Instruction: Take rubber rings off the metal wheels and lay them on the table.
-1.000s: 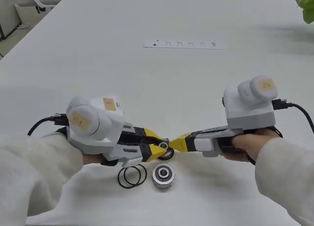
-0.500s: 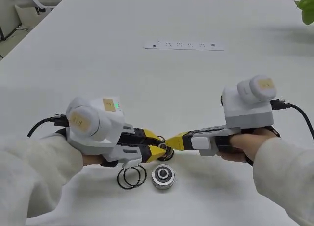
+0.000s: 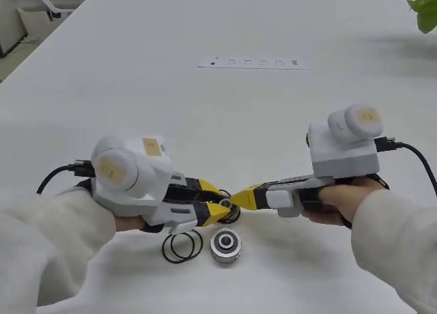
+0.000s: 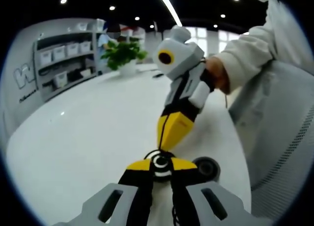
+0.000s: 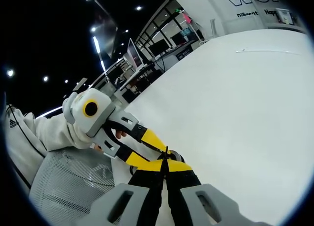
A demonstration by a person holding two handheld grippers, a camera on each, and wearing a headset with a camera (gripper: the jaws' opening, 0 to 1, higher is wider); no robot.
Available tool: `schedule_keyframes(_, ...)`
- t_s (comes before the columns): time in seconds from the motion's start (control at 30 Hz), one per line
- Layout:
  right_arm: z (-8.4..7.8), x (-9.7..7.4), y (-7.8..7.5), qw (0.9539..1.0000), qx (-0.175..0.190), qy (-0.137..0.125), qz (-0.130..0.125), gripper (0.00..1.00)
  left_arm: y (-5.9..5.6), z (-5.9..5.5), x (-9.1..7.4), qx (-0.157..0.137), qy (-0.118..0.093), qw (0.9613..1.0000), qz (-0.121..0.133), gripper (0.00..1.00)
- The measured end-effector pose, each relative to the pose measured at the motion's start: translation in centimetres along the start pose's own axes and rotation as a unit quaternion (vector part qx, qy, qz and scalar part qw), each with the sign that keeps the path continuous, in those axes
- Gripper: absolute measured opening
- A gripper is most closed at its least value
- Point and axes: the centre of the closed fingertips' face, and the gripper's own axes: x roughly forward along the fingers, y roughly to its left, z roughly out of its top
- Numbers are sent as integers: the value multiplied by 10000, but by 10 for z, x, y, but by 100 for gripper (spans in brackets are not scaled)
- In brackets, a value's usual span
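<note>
Nearest the person, just below the tips of the tongs, two loose rubber rings lie overlapping on the white table, with a second wheel just beside them on the right; above these the left gripper has its yellow jaws clamped on a metal wheel, held just off the table; the right gripper meets it tip to tip, jaws pressed together at the wheel's rim - whether a ring is caught between them is too small to tell; since a second ago the right tips have crept slightly toward the left gripper - little else differs; well beyond both tongs lies a power strip.
</note>
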Motion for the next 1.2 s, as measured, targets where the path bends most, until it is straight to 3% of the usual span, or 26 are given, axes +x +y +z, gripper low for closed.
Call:
schedule_keyframes(0.27, 2, -2, -2, 9999, 92, -25, -79, 0, 0, 4, -7, 260, 149, 9995, 45, 19)
schedule_keyframes(0.47, 7, -7, -3, 9997, 167, -143, -65, 0, 1, 17, -15, 389, 64, 9992, 103, 36)
schedule_keyframes(0.6, 11, -10, -3, 9995, 224, -229, -59, 0, 5, 17, -21, 426, 115, 9989, 159, 43)
schedule_keyframes(0.73, 15, -12, -2, 9992, 252, -305, -42, 0, 11, 18, -32, 358, 93, 9990, 250, 52)
schedule_keyframes(0.97, 24, -17, 2, 9985, 273, -475, 10, 0, 27, 33, -52, 198, -182, 9978, 606, 67)
schedule_keyframes(1.2, 28, -17, 6, 9982, 255, -540, 74, 0, 44, 33, -73, 100, -239, 9950, 965, 71)
